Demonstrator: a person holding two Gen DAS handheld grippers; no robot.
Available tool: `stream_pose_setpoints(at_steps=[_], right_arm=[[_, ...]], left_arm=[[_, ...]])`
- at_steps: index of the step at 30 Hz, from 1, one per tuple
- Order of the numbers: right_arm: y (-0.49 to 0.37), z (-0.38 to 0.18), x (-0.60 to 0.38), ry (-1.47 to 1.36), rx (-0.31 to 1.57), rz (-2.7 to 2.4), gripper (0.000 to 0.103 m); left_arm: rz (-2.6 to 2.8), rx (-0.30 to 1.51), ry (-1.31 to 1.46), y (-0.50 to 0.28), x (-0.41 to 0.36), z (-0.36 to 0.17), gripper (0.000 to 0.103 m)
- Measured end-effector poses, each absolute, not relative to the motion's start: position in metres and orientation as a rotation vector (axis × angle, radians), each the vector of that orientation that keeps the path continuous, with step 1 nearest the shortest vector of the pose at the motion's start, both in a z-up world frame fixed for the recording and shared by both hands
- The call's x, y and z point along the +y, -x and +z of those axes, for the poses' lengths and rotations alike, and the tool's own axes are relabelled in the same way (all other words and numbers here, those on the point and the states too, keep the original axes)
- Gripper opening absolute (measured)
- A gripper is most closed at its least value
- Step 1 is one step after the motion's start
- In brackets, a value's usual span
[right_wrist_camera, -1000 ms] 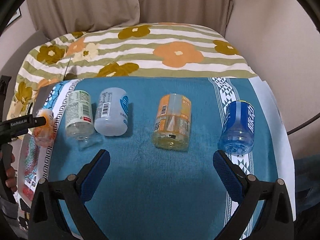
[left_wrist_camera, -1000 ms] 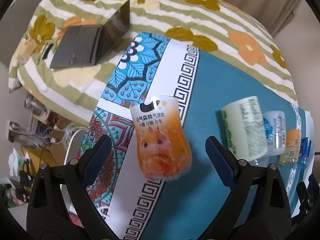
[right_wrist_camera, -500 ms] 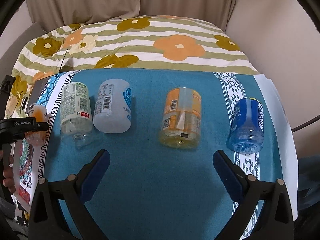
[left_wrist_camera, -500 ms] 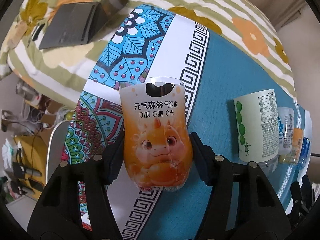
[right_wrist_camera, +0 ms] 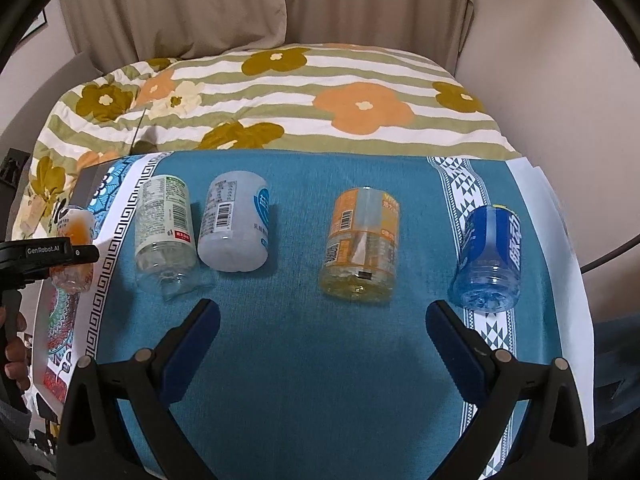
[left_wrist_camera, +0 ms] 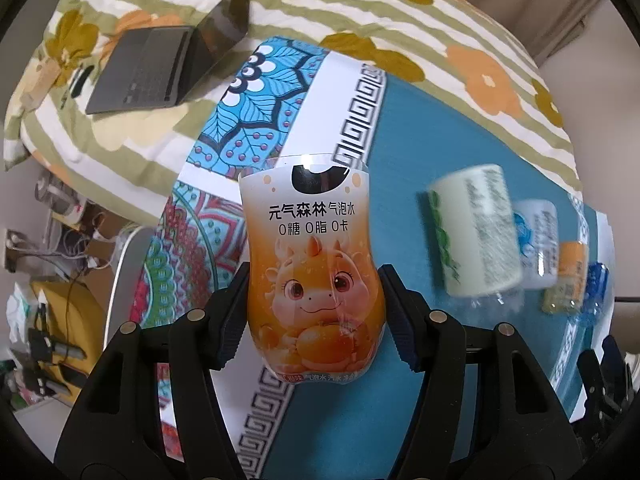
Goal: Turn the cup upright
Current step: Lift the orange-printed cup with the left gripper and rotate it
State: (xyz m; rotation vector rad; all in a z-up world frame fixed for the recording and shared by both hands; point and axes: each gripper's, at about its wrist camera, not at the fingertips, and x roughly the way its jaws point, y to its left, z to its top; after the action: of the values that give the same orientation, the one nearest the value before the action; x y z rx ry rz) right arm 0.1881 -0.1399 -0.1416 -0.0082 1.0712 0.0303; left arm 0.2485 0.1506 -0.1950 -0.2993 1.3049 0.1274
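Note:
My left gripper (left_wrist_camera: 314, 316) is shut on an orange cup (left_wrist_camera: 314, 276) with a cartoon dragon label, its open end pointing away from me, held over the patterned left edge of the cloth. The right wrist view shows the same cup (right_wrist_camera: 74, 248) at far left in the left gripper. My right gripper (right_wrist_camera: 320, 328) is open and empty, above the teal cloth (right_wrist_camera: 304, 360) in front of a row of cups lying on their sides: green-label (right_wrist_camera: 166, 232), white (right_wrist_camera: 236, 220), orange (right_wrist_camera: 364, 244) and blue (right_wrist_camera: 490, 260).
The cloth lies on a bed with a flowered striped quilt (right_wrist_camera: 320, 92). An open laptop (left_wrist_camera: 168, 56) sits on the quilt at back left. Floor clutter and cables (left_wrist_camera: 48, 280) lie beyond the bed's left edge. A curtain and wall stand behind.
My left gripper closed on the orange cup and has lifted it. My right gripper has drifted slightly and stays open.

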Motion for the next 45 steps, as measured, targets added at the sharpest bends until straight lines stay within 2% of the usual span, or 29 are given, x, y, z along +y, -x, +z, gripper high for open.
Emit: stream_pose_setpoints(at_steps=[11,20,31,42,44,45], right_arm=[[-0.149,-0.12,-0.173,0.012,1.01,0.09,0.103],[-0.111,-0.112,-0.212,-0.006,0.999,0.095,0.103],[-0.085,-0.127,-0.247,-0.028,1.018,0.08,0.103],[-0.077,-0.147,-0.261,-0.053,1.048,0.084,0.103],[-0.077,-0.149,-0.263,-0.058,1.049,0.083,0.103],[-0.077,-0.149,-0.264,-0.061,1.049,0.084,0.103]], left_arm=[[0.069,1.244,0.262,-0.195,0.088,-0.166,0.066],[-0.058,1.265,0.197,-0.161,0.008,-0.165,0.066],[-0.175,1.315,0.108,-0.144,-0.072,-0.198,0.066],[-0.19,1.354,0.027,-0.142,-0.095,-0.223,0.067],[-0.19,1.357,0.021,-0.143,-0.097,-0.224,0.071],[-0.189,1.356,0.02,-0.143,-0.098,-0.225,0.083]])
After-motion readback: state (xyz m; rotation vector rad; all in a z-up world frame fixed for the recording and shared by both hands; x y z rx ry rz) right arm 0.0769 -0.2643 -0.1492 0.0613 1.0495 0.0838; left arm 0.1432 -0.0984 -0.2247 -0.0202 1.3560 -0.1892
